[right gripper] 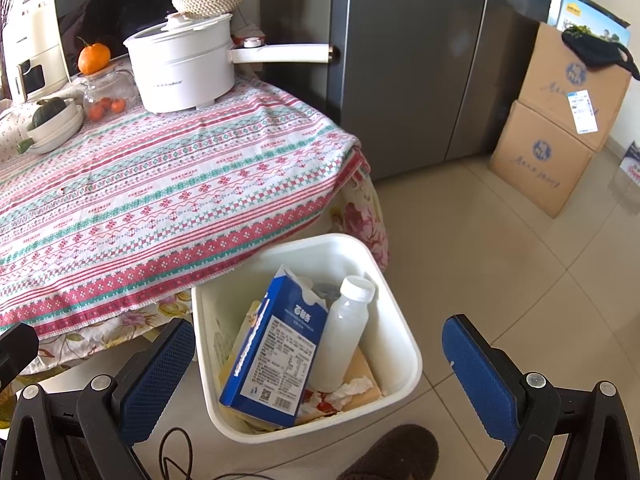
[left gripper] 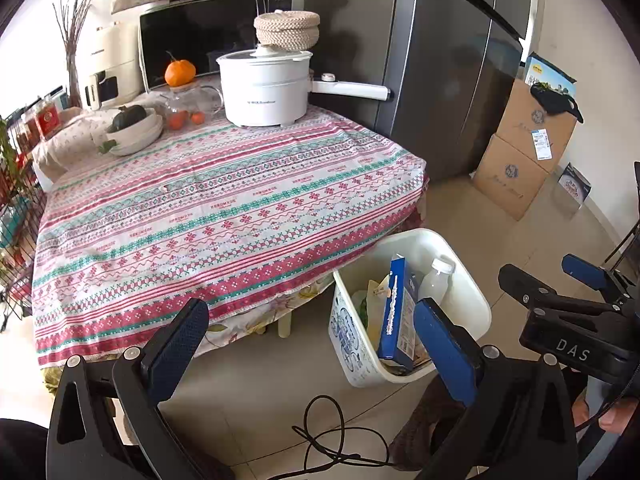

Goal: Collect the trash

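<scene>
A white trash bin (right gripper: 400, 340) (left gripper: 472, 304) stands on the tiled floor at the table's corner. Inside lean a blue carton (right gripper: 276, 352) (left gripper: 394, 320) and a white plastic bottle (right gripper: 344, 332) (left gripper: 438, 280), over crumpled tissue (right gripper: 356, 388) and paper scraps. My right gripper (right gripper: 316, 356) hangs open above the bin, holding nothing. My left gripper (left gripper: 312, 340) is open and empty too, over the floor between the table edge and the bin. The right gripper (left gripper: 576, 296) also shows at the right of the left wrist view.
The table (left gripper: 224, 216) wears a striped patterned cloth and carries a white electric pot (left gripper: 266, 88), bowls (left gripper: 134, 132), a glass jar (left gripper: 188, 108) and an orange (left gripper: 180, 72) at its far end. A grey fridge (right gripper: 420, 68) and stacked cardboard boxes (right gripper: 556, 132) stand behind. A black cable (left gripper: 324, 436) lies on the floor.
</scene>
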Demonstrator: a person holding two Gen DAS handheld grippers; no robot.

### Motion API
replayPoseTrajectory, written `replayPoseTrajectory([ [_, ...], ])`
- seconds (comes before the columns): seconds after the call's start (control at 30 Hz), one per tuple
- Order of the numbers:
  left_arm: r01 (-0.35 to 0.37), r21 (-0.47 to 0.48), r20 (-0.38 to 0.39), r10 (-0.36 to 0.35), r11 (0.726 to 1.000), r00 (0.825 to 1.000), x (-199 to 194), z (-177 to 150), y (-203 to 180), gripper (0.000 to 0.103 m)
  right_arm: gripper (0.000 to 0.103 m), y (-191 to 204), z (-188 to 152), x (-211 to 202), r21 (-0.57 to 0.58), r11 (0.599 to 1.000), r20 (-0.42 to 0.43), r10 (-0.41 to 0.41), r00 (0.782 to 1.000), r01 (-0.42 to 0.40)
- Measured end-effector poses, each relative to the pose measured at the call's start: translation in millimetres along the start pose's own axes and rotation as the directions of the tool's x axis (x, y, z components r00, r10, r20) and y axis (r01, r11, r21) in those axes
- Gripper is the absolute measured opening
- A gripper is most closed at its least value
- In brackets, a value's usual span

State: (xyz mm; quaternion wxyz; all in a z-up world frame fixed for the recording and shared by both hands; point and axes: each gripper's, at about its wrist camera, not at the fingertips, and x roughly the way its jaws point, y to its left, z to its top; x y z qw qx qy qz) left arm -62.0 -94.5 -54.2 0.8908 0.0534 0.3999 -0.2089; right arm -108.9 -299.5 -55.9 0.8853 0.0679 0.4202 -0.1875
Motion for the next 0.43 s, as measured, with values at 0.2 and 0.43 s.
replayPoseTrajectory([
  [0.2,-0.001,-0.001,0.000,0.001,1.000,1.000,0.0,0.0,-0.2,0.103,0.102,0.0,0.5,0.3,-0.001,1.000,0.000,0.001,1.000,-0.001],
  [0.43,0.003,-0.001,-0.003,-0.003,1.000,1.000,-0.1,-0.4,1.3,0.103,0.102,0.5,0.1,0.0,0.000,1.000,-0.001,0.001,1.000,-0.001],
])
